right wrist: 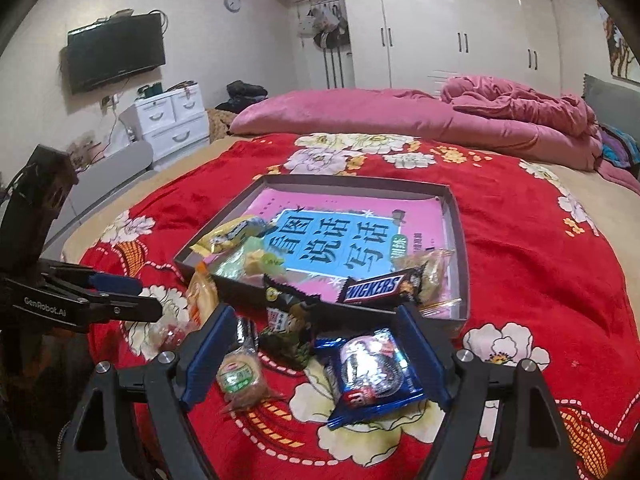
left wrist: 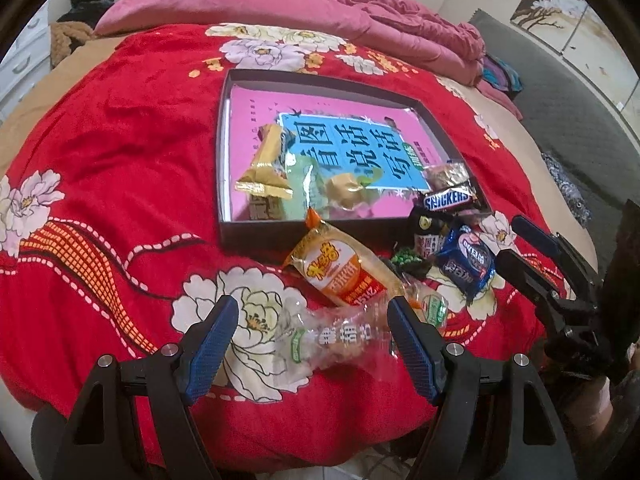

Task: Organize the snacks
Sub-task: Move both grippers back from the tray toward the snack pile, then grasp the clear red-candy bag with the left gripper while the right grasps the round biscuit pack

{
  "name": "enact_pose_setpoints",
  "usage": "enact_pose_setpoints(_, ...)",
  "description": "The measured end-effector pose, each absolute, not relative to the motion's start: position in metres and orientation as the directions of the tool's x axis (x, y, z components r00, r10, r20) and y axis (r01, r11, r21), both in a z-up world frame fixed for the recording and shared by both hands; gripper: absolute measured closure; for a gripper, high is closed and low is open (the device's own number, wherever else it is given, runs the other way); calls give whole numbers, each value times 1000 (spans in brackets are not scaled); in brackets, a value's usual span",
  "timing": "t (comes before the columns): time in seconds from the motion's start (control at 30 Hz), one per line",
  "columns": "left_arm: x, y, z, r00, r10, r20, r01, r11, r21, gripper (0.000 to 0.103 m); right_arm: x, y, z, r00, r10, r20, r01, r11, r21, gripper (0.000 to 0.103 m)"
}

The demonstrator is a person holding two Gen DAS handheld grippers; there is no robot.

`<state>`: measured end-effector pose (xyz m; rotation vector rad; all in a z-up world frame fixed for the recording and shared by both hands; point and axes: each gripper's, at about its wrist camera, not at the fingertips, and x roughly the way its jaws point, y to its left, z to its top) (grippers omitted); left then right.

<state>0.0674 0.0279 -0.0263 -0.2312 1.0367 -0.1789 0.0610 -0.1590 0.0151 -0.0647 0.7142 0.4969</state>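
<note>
A shallow black box (left wrist: pixel 280 227) lies on the red flowered blanket with a pink and blue book, a gold wrapper (left wrist: pixel 264 168) and a Snickers bar (left wrist: pixel 446 200) in it. My left gripper (left wrist: pixel 312 320) is open and hangs over a clear plastic packet (left wrist: pixel 336 340) that lies between its blue pads. Just beyond is an orange packet (left wrist: pixel 340 268). My right gripper (right wrist: pixel 320 332) is open around a blue biscuit packet (right wrist: pixel 372 376); its pads do not press on it. A round biscuit in a green-labelled wrap (right wrist: pixel 240 376) and a dark packet (right wrist: pixel 288 320) lie beside it.
A folded pink quilt (right wrist: pixel 500 120) lies across the far side of the bed. White drawers (right wrist: pixel 172 120) and a wall television (right wrist: pixel 116 52) stand to the left, wardrobes behind. Each gripper shows in the other's view: right gripper (left wrist: pixel 514 240), left gripper (right wrist: pixel 148 295).
</note>
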Motion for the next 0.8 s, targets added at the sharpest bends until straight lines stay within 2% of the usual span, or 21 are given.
enact_pose_setpoints(0.8,66,17,-51,426,-272,-863,49,959,-278,25,44,-123,-17,520,410,-749,-594,804,27,21)
